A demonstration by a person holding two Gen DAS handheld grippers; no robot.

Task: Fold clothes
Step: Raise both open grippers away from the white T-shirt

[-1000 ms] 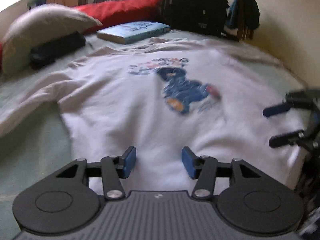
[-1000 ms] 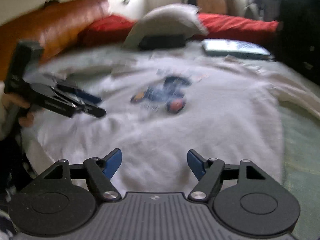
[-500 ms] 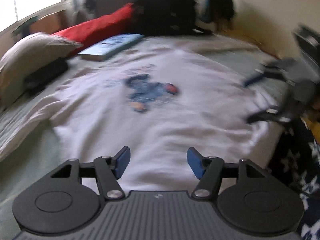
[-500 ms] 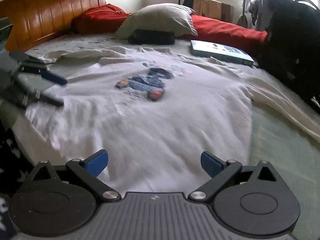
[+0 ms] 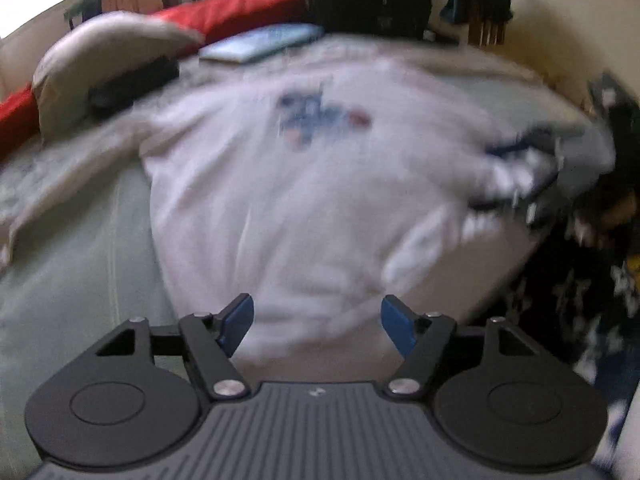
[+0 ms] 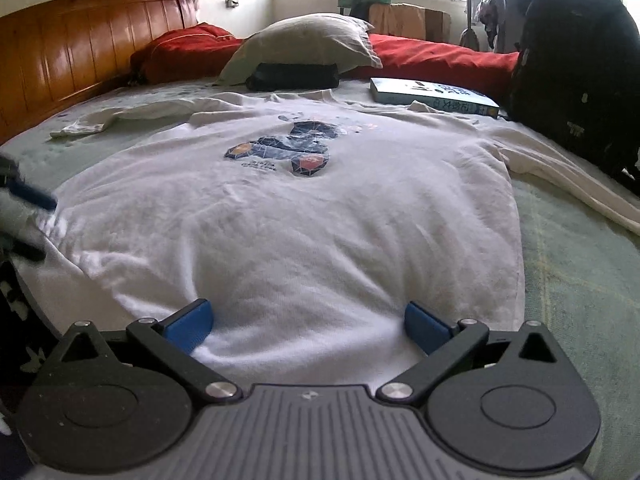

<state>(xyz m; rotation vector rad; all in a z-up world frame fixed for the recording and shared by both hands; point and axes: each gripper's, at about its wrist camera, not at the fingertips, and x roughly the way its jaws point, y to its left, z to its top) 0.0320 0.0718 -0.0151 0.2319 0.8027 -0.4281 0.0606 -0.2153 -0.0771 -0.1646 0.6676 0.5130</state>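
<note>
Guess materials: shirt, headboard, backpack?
Shirt: soft white knit, probably cotton; matte, wrinkles and drapes limply, with a printed graphic.
Headboard: wood, glossy varnish; reddish-brown panels with window glare.
Backpack: black woven synthetic, likely nylon; dull sheen, holds its shape.

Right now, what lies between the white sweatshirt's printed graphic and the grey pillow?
In the right wrist view, only plain white sweatshirt up to its neckline, then a black pouch resting against the grey pillow; nothing else past the graphic.
</note>
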